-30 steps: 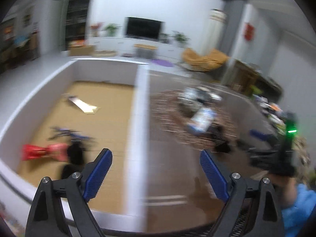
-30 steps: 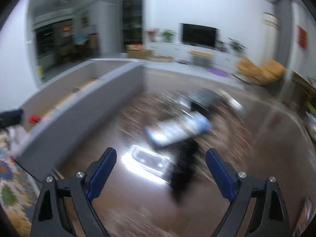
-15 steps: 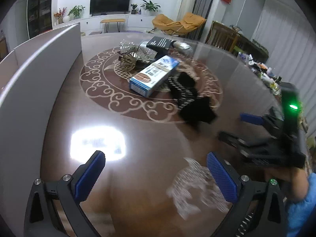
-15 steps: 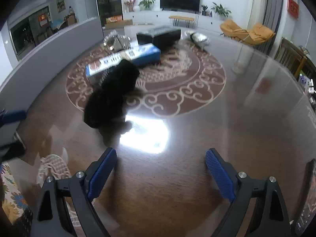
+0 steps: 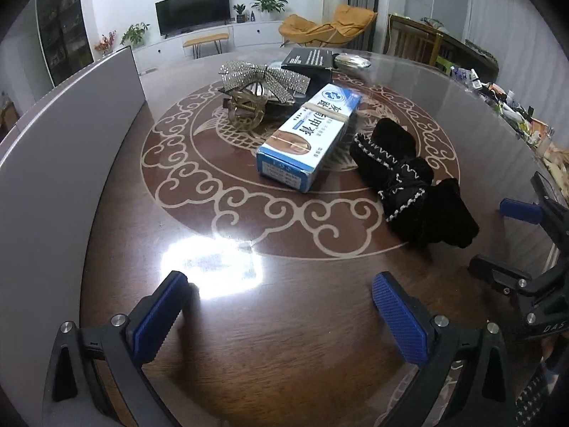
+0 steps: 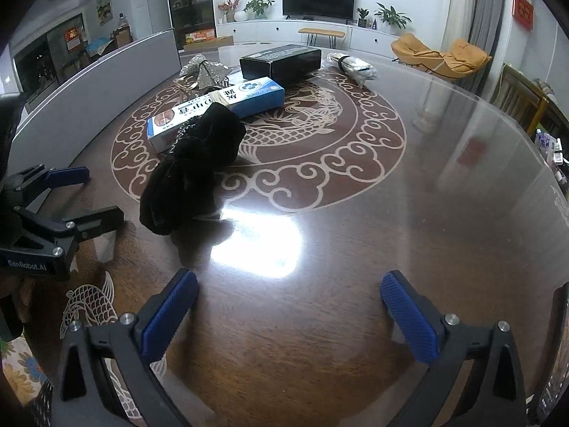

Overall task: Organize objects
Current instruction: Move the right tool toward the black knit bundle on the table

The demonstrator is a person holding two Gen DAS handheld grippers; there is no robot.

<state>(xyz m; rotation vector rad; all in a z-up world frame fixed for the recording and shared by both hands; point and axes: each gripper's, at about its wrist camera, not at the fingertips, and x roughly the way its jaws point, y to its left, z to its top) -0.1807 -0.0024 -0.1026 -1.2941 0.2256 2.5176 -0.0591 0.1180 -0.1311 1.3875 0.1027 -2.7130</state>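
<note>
Hovering: both grippers hang above the glossy round table (image 5: 284,338), each holding nothing.
Left gripper (image 5: 279,300): jaws spread wide, blue pads over bare wood near the table's front edge; a bright light glare lies just ahead of its left pad.
Right gripper (image 6: 290,300): jaws wide apart, likewise over bare wood; in the left view it shows at the right edge, near the black cloth.
Black cloth (image 5: 412,181): crumpled, with white stitching, lying on the ornamental ring, just right of the blue box and closest of the items to both grippers.
Blue box (image 5: 309,140): long carton, flat, near the table centre, one end pointing toward the grippers.
Bow (image 5: 263,80): silver mesh, behind the blue box, resting on a clear clip.
Black box (image 6: 281,62): farther back, beyond the blue box.
Bundle (image 6: 352,64): wrapped, pale, right of the black box.
Grey wall (image 5: 53,149): low panel along the table's left side.
</note>
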